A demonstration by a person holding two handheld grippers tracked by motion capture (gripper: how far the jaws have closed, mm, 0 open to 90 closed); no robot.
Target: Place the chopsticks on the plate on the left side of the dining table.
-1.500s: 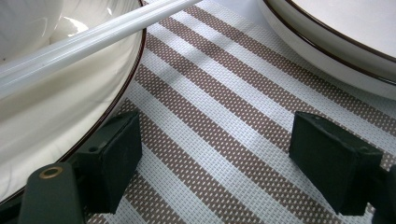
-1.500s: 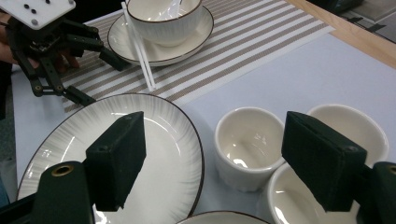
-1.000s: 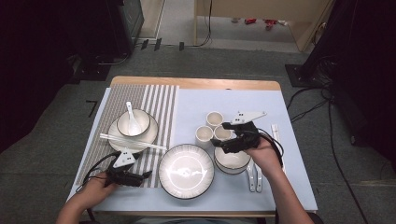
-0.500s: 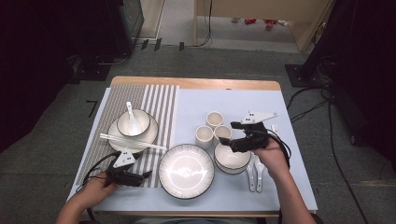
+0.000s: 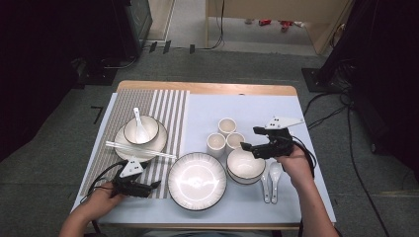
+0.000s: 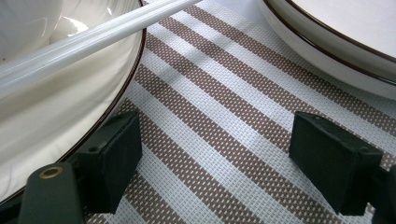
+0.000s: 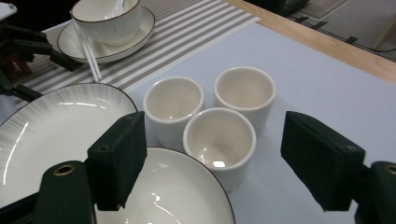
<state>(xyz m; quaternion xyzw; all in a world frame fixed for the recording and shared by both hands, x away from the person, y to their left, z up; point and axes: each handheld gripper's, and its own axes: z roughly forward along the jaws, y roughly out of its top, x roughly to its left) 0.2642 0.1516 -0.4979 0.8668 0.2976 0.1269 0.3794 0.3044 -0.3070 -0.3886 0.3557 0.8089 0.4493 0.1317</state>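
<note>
Here right tool point(image 7: 212, 163) gapes empty before cups point(image 7: 219, 140); left tool point(image 6: 219, 168) wide, empty over mat point(image 6: 224, 140).

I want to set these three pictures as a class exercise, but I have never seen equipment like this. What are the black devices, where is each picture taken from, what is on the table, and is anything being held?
A person sits at a table holding a hand-operated two-jaw gripper in each hand. One picture looks down from above; the other two come from cameras riding on each gripper, looking along its black jaws.

The left gripper rests open on the striped placemat, near chopsticks lying across a saucer. The right gripper hovers open over a bowl, facing three small cups. There is also a large plate and two spoons. Nothing is held.
</note>
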